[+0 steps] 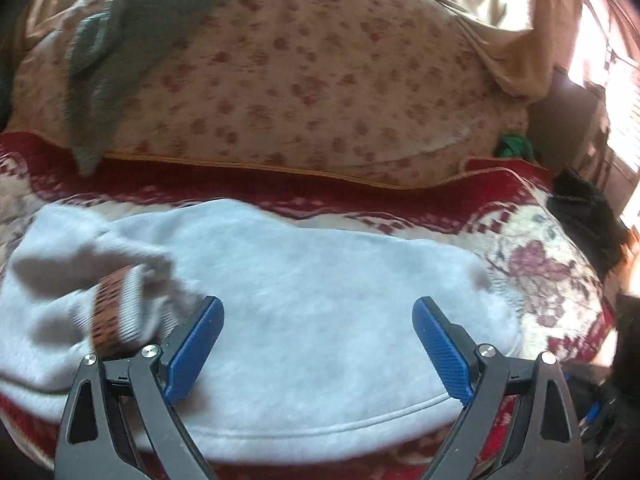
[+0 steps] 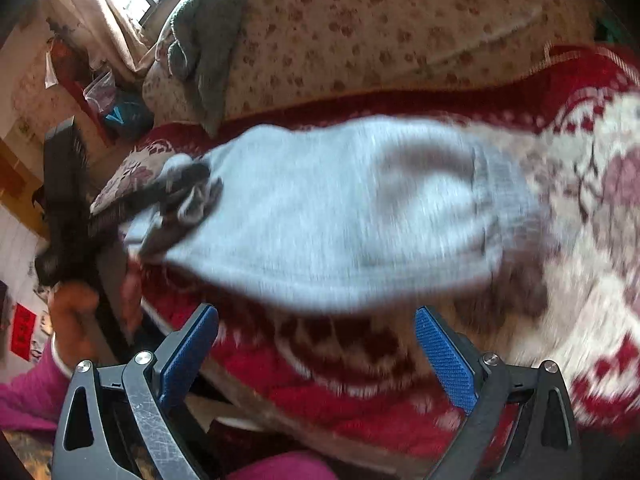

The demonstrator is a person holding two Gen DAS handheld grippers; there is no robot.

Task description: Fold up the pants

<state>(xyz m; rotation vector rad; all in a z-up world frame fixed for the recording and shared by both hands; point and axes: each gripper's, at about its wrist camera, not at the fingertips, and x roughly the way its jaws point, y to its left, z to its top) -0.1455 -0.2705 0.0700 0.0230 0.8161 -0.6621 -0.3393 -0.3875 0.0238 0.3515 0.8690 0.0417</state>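
Light grey pants (image 1: 304, 304) lie folded in a wide bundle on a red and cream patterned blanket (image 1: 540, 264). Their striped waistband with a brown printed band (image 1: 114, 312) shows at the left end. My left gripper (image 1: 318, 344) is open just above the pants, near their front hem, holding nothing. In the right wrist view the pants (image 2: 340, 216) are blurred. My right gripper (image 2: 316, 352) is open and empty over the blanket (image 2: 360, 392), short of the pants' near edge. The left gripper (image 2: 172, 196) shows there, dark, at the pants' left end.
A beige floral cushion (image 1: 320, 80) backs the sofa, with a grey garment (image 1: 108, 80) draped over its left part. A dark object (image 1: 584, 220) lies at the blanket's right end. A hand in a pink sleeve (image 2: 60, 340) shows at the lower left.
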